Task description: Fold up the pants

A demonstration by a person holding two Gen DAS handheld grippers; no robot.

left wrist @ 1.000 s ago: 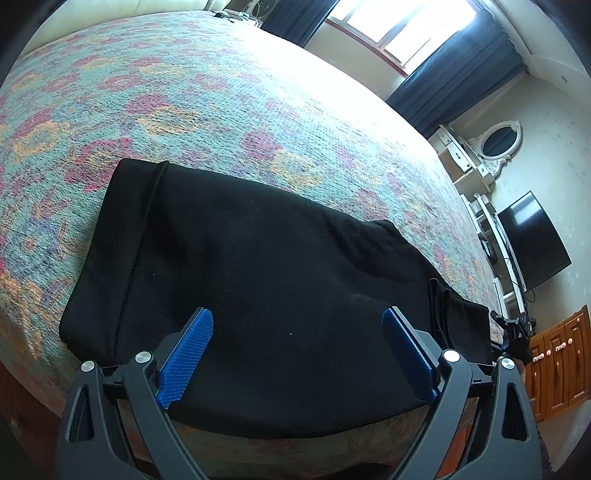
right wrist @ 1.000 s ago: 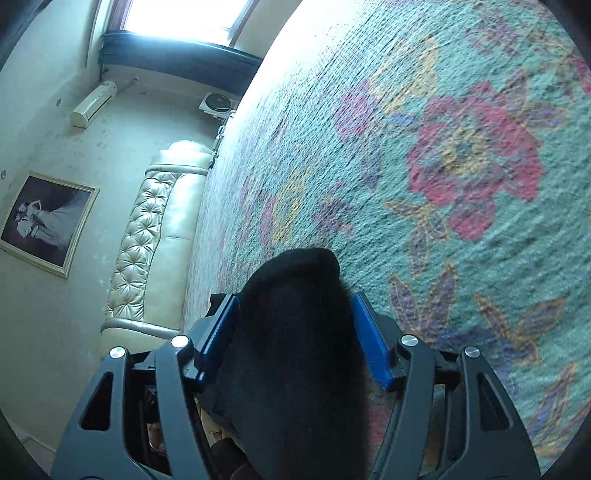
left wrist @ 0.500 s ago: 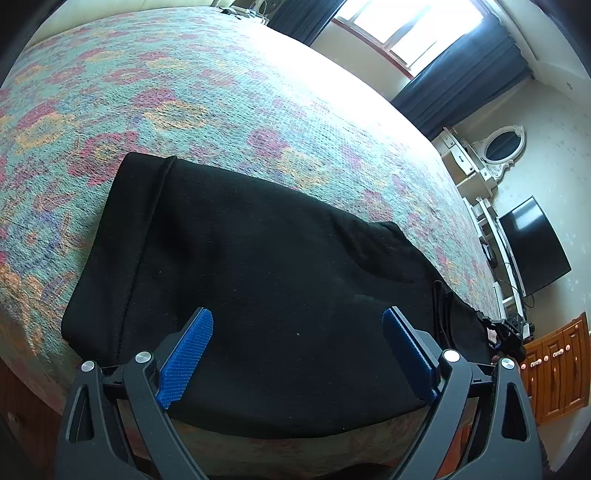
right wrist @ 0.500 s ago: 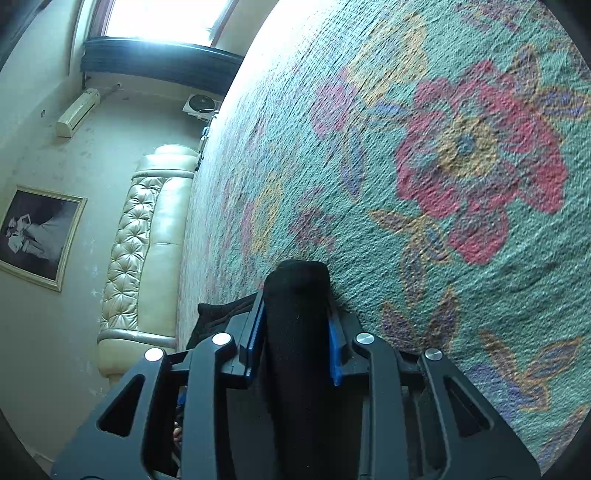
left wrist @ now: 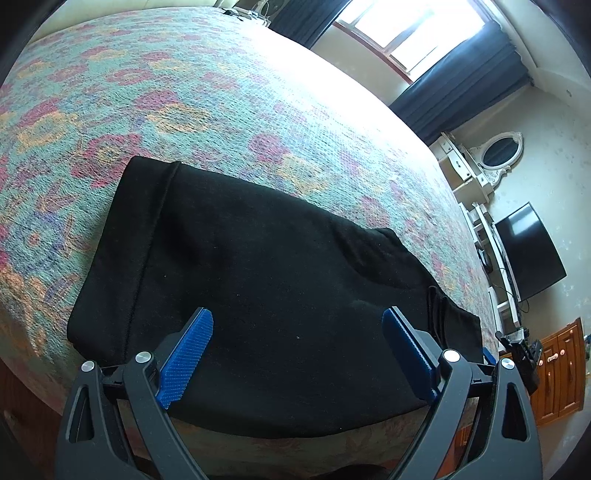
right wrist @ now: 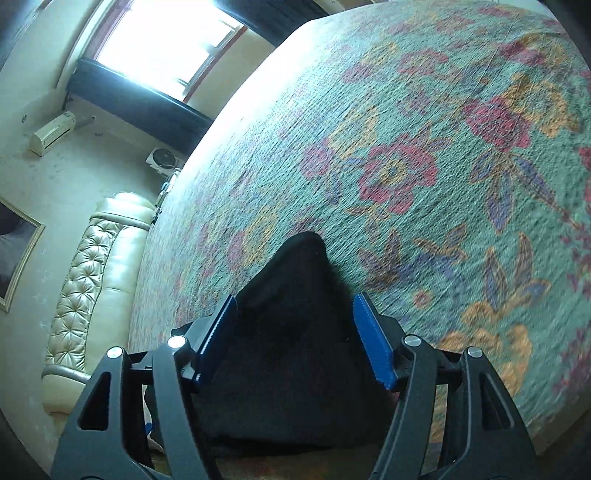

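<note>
From my left gripper (left wrist: 297, 347), the blue pads (left wrist: 184, 360) stand spread wide and clear of the cloth, with nothing between them; they hang just above the near edge of the black pants (left wrist: 266, 280), which lie flat and already doubled over on the floral bedspread (left wrist: 229, 96), close to the bed's near side. My right gripper (right wrist: 295, 334) has just been opening, and its pads (right wrist: 373, 347) now stand apart on either side of a bunched hump of the same black fabric (right wrist: 295, 295); the cloth sits between them, but I judge it loose, not pinched.

The garment reads to me as soft, light knit with a matt, fuzzy face: it should drape and sag the instant it is lifted, cling a little to the rough weave of the spread, and slip hardly at all in ribbed pads. Nothing here is fragile. I would take hold at a doubled edge or a corner, both layers together, and keep the two grips level so the fold does not slide open. The seamed band at the left end looks the firmest spot to hold.

Beyond the pants the spread runs on bare to a padded cream headboard (right wrist: 88, 295), a bright window (left wrist: 413, 33) with dark curtains, and a wall-hung screen (left wrist: 528, 251).
</note>
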